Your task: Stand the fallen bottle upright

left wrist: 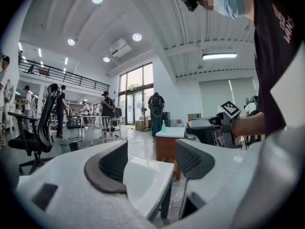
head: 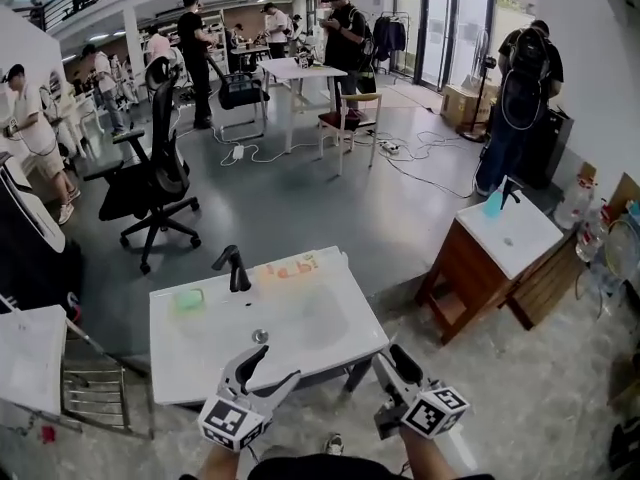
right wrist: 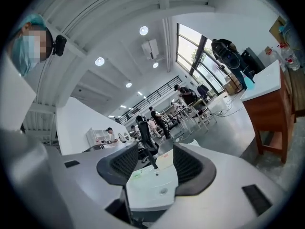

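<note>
Both hand-held grippers, left [head: 265, 370] and right [head: 396, 366], hang off the counter's [head: 200, 368] near edge, jaws wide, nothing between them. What I take for the fallen bottle [head: 290, 268] is a blurred orange shape lying along the far edge, just beside the faucet [head: 236, 268]. On the reach across, a jaw could clip the faucet or nudge the rounded bottle off the far edge. Right gripper view frames the drain [right wrist: 163, 191]; left gripper view catches only a counter corner.
</note>
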`<state>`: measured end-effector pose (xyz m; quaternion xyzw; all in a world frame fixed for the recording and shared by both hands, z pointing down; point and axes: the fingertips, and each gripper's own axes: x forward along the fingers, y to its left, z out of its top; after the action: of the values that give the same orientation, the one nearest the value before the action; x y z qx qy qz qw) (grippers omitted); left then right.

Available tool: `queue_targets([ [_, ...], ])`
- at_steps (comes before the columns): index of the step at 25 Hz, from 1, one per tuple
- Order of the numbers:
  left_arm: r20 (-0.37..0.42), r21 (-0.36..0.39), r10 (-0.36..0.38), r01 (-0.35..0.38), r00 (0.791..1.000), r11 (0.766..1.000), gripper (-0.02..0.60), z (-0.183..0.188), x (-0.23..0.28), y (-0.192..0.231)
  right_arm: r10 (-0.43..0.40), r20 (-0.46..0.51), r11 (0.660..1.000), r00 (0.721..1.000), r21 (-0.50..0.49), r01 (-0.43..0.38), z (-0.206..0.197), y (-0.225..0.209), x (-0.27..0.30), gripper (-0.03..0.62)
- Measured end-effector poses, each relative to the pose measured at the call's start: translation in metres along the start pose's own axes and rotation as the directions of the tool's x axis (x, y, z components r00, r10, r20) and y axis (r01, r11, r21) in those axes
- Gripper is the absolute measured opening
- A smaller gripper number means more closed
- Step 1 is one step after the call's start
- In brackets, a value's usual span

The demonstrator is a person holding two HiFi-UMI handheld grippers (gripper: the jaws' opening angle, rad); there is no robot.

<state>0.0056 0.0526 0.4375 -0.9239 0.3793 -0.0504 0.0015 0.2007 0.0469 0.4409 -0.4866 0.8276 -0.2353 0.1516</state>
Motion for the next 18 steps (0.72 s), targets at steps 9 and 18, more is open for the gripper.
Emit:
queue_targets([
  [9, -0.06, -0.039, 0.079, -0.082, 0.995, 0.996, 0.303, -0.018, 0.023, 0.001, 0.038, -0.057, 0.998, 0.998, 0.056, -0.035, 0.005, -0.045, 0.015, 0.213],
  [18, -0.102, -0.019, 0.044, -0.046, 0.994, 0.999, 0.303, -0.022, 0.067, 0.013, 0.018, -0.065, 0.993, 0.998, 0.114, -0.011, 0.004, -0.068, 0.026, 0.21],
])
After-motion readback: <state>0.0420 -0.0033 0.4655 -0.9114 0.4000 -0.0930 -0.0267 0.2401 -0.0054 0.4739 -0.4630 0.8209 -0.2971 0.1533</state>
